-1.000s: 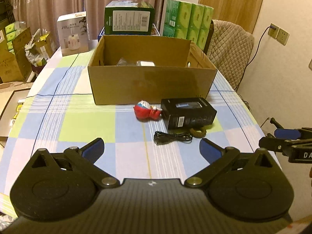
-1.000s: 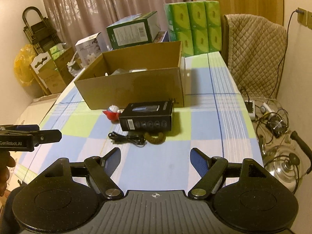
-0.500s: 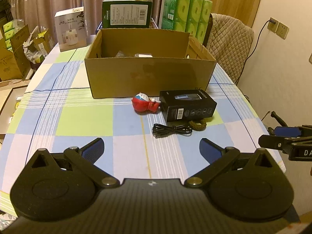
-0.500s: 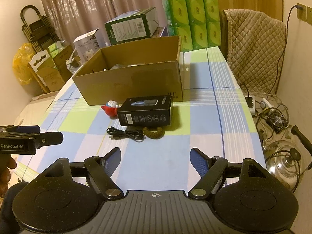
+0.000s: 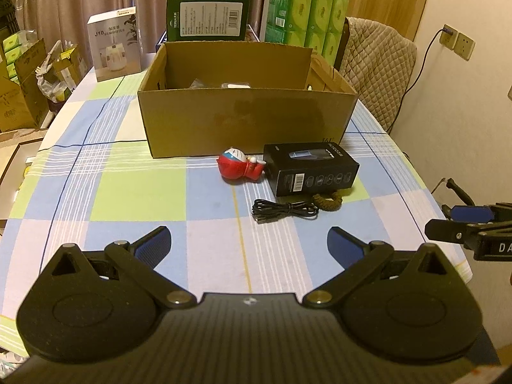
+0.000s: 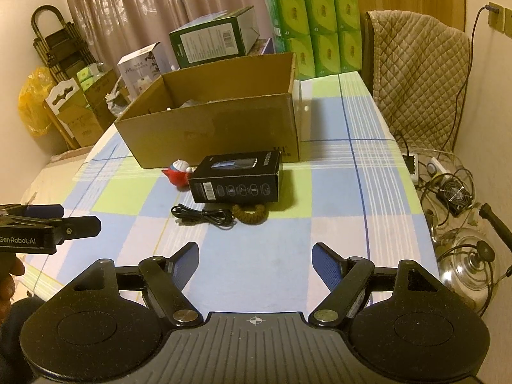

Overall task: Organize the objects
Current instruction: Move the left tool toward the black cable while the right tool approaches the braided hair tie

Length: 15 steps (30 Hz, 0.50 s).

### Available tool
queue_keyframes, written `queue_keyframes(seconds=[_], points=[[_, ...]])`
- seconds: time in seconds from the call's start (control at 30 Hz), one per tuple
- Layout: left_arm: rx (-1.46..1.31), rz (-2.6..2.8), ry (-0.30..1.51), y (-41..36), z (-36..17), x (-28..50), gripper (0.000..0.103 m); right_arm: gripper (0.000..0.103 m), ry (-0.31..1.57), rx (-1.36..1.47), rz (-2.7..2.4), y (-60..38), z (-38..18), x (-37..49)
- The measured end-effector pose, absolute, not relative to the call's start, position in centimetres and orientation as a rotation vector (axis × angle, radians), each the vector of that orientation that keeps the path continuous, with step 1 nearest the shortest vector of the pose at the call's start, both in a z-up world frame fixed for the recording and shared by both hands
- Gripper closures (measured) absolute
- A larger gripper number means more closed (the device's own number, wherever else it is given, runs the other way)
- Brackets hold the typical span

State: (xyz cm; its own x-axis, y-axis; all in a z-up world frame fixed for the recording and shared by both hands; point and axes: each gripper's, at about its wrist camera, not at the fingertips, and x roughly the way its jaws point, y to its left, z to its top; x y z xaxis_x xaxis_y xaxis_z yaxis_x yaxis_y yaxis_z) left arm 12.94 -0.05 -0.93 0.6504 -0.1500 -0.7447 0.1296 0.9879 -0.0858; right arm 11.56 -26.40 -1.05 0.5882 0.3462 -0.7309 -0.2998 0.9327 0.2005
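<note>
An open cardboard box (image 5: 246,128) (image 6: 217,128) stands mid-table with a few items inside. In front of it lie a red round toy (image 5: 238,168) (image 6: 177,172), a black product box (image 5: 312,168) (image 6: 238,180), a coiled black cable (image 5: 283,209) (image 6: 204,217) and a brown braided bracelet (image 5: 329,199) (image 6: 251,215). My left gripper (image 5: 248,244) is open and empty above the near table edge. My right gripper (image 6: 256,260) is open and empty, also near the front edge, to the right of the left one.
The checked tablecloth (image 5: 128,192) covers the table. A green box (image 5: 208,16), a white box (image 5: 113,44) and green tissue packs (image 5: 307,19) stand behind the cardboard box. A quilted chair (image 6: 416,80) is at the right. A kettle and cables (image 6: 464,256) lie on the floor.
Both grippers have risen and pulled back slightly, so the table looks a little farther and lower. Both stay open. The objects have not moved.
</note>
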Motion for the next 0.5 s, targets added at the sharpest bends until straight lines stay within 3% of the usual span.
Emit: queue_keyframes(seconds=[0.5], points=[[-0.002,-0.203,0.886,-0.3,-2.6,14.4,0.002,0.028,0.902,0.046,0.369,-26.4,-2.8,12.9]])
